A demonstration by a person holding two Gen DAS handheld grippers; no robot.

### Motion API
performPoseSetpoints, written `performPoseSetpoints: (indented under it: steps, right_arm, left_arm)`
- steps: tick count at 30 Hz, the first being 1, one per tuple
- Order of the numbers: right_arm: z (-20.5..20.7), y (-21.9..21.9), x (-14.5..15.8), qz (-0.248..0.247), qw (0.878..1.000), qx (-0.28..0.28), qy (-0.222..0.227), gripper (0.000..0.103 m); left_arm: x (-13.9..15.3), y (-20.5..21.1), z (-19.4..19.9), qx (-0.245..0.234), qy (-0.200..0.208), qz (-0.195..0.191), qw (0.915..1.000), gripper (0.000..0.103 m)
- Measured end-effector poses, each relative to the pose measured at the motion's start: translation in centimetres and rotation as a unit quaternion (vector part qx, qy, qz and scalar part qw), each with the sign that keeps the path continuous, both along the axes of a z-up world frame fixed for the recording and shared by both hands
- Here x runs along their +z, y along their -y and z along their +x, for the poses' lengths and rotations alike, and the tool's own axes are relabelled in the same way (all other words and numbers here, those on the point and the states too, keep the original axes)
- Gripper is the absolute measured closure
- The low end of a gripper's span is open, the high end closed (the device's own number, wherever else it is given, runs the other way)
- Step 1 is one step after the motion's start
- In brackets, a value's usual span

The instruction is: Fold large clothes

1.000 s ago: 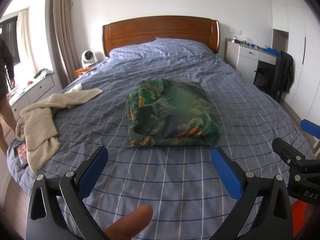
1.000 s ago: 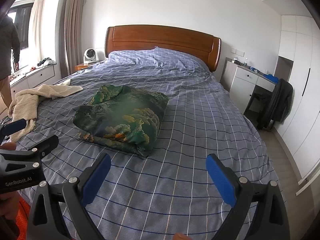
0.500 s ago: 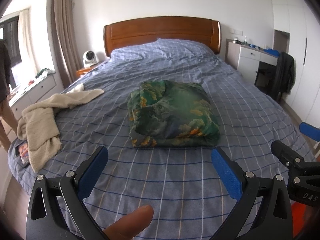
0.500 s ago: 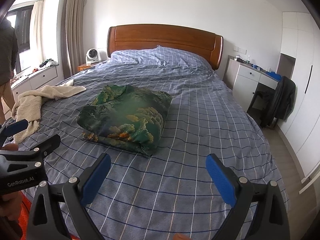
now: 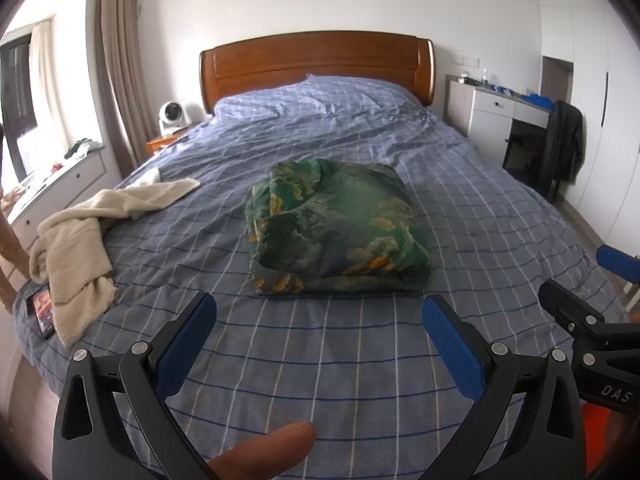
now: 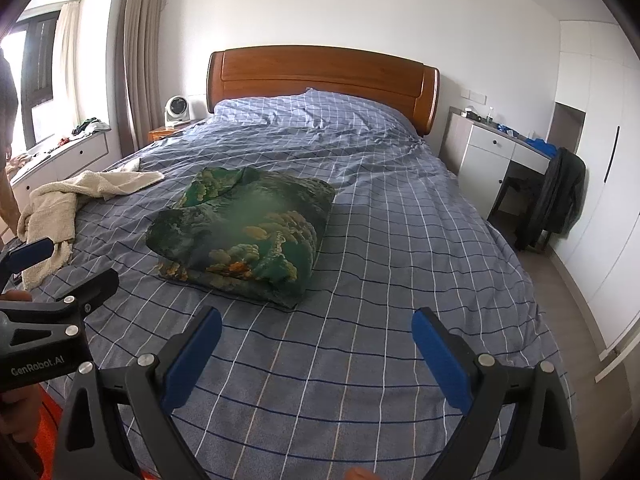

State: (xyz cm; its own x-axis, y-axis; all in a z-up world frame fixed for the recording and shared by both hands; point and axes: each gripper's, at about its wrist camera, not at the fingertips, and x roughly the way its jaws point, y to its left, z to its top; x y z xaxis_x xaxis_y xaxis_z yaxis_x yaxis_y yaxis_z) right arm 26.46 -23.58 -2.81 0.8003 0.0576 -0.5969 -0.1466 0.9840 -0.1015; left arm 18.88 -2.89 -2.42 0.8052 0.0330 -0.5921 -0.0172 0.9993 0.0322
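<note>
A green patterned garment (image 5: 336,232) lies folded into a thick rectangle in the middle of the blue checked bed (image 5: 360,360); the right wrist view shows it too (image 6: 244,236). My left gripper (image 5: 318,320) hovers open over the bed's near end, short of the bundle, with nothing between its blue pads. My right gripper (image 6: 316,334) is open too, to the right of the bundle and nearer than it. Each gripper's view catches the other gripper at its edge. A fingertip (image 5: 268,452) shows at the bottom of the left wrist view.
A cream towel-like garment (image 5: 76,240) sprawls over the bed's left edge beside a phone (image 5: 40,312). A wooden headboard (image 5: 316,64) stands at the far end, a small fan (image 5: 173,116) at its left. A white desk and a chair with a dark jacket (image 5: 560,148) stand right.
Both views have shifted slightly, with the bundle sitting a little more to the right in each frame. Both grippers stay open and empty; the garment has not moved on the bed.
</note>
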Motion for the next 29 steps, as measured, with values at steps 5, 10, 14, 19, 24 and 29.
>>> performPoseSetpoints:
  steps: [5,10,14,19,24,29]
  right_arm:
    - [-0.2,0.1,0.3,0.002,1.0,0.001,0.003,0.005]
    - [-0.6,0.0,0.7,0.005,1.0,0.003,0.005,0.005]
    - [-0.9,-0.1,1.1,0.008,1.0,0.008,0.009,0.005]
    - [-0.7,-0.5,1.2,0.009,1.0,0.012,0.008,0.005]
    - [-0.5,-0.4,0.9,0.009,1.0,0.009,0.004,0.005]
    - [-0.6,-0.2,0.7,0.012,1.0,0.006,0.002,0.005]
  left_arm:
    - [0.1,0.0,0.0,0.0,0.002,-0.001,1.0,0.0]
    - [0.5,-0.2,-0.1,0.003,0.004,-0.006,1.0,0.0]
    - [0.6,-0.2,-0.2,0.004,0.005,-0.001,1.0,0.0]
    - [0.6,-0.5,-0.3,0.006,0.004,-0.007,1.0,0.0]
    - [0.4,-0.8,-0.2,0.005,0.0,-0.02,0.9998,0.0]
    - [0.2,-0.7,-0.2,0.007,-0.002,-0.027,0.9996,0.0]
